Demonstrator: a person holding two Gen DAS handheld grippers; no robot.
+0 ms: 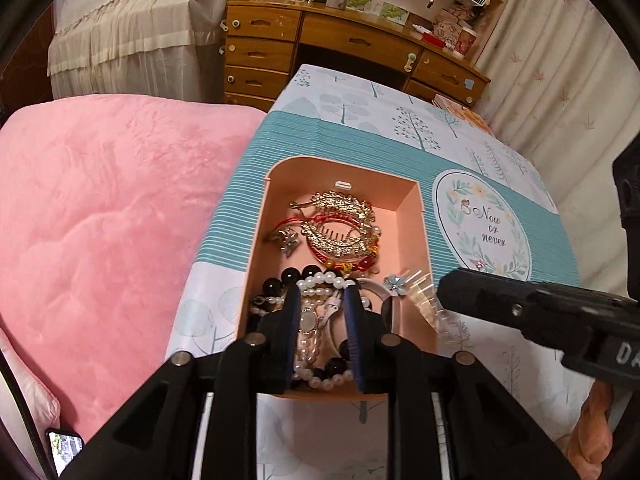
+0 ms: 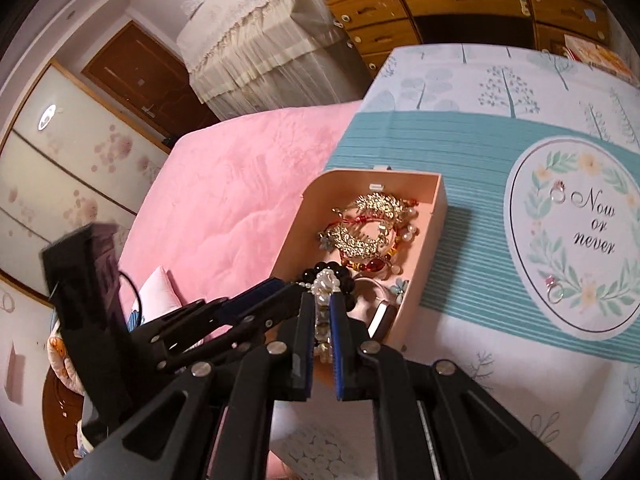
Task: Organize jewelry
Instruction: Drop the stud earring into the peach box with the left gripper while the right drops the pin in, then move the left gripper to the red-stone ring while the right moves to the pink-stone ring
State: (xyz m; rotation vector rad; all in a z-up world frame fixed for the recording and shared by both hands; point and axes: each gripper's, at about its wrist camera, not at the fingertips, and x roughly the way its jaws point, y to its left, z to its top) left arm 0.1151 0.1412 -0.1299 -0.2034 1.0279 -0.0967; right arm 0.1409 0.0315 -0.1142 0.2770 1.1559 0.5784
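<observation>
Lying heaped and unsorted in one open salmon-pink rectangular plastic box (image 1: 280,184), directly beneath and ahead of the left claw (image 1: 322,292): white pearl strands (image 1: 320,280) tangling with glossy black round beads (image 1: 296,276) at the claw tips. Further ahead of the claw, sitting against the box's far wall, gold leaf-pattern metal hair combs (image 1: 340,220) lying knotted into red cord bracelets (image 1: 320,252). Just right of the claw, resting on the box floor, a small pale-blue flower ornament (image 1: 394,286).

Judging progress as early: nothing showing as separated or laid out, no piece lying outside the box, all sorting remaining.

Left claw standing narrowly parted over the pearls, strands showing in the gap, pads not plainly pressing on anything. Right claw (image 2: 320,300) reaching in from the left claw's right, jaws all but closed; a blurred translucent piece appearing at its tip, held or not being impossible to tell.

Surrounding the box, under both claws, a teal and white tree-printed table cover (image 1: 360,128). Left of the claws, a pink plush blanket (image 1: 100,200). Well beyond, a brown wooden desk with drawers (image 1: 340,40).

Obstructing: tangled strands likely dragging neighbours on any lift; both claws crowding the same near end of the box.
</observation>
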